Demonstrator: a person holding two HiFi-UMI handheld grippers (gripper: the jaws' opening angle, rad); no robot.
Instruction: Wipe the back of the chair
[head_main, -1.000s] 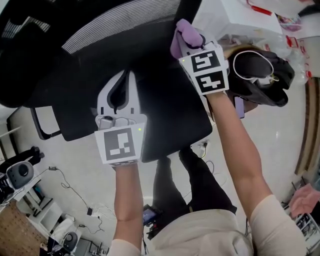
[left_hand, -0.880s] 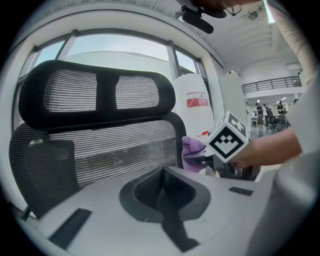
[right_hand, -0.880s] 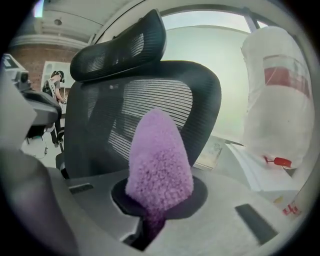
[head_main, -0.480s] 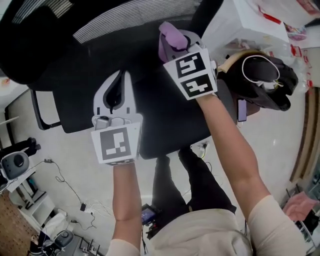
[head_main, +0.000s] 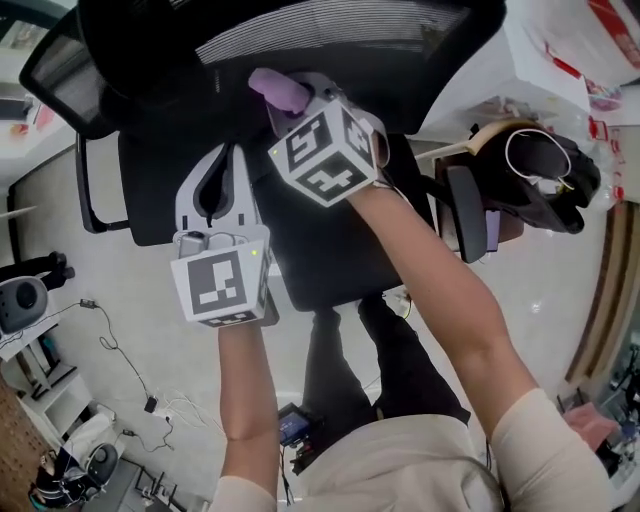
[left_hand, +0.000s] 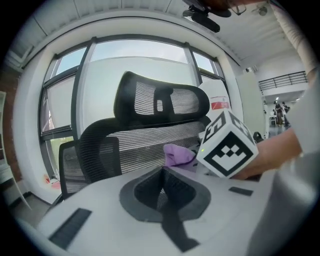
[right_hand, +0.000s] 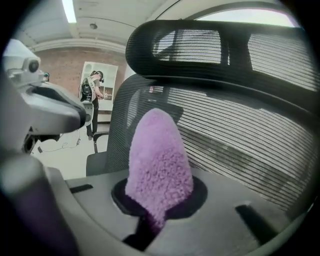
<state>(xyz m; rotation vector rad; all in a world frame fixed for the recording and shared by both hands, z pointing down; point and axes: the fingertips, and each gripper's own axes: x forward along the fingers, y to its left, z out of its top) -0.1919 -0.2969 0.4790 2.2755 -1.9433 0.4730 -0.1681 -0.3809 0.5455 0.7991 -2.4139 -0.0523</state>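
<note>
A black mesh office chair stands in front of me, its striped backrest at the top of the head view and filling the right gripper view. My right gripper is shut on a purple fluffy cloth, whose tip pokes out just below the backrest, close to the mesh. My left gripper hovers over the black seat to the left of the right one, jaws closed with nothing between them. In the left gripper view the cloth and the right gripper's marker cube show before the backrest.
The headrest arches above the backrest. An armrest sticks out at the seat's right, another at its left. A black bag lies on the floor at the right. Cables and equipment sit at the left.
My right gripper has swung left and slightly down with the cloth, from the backrest's right side toward its middle. The left gripper has stayed almost in place.
</note>
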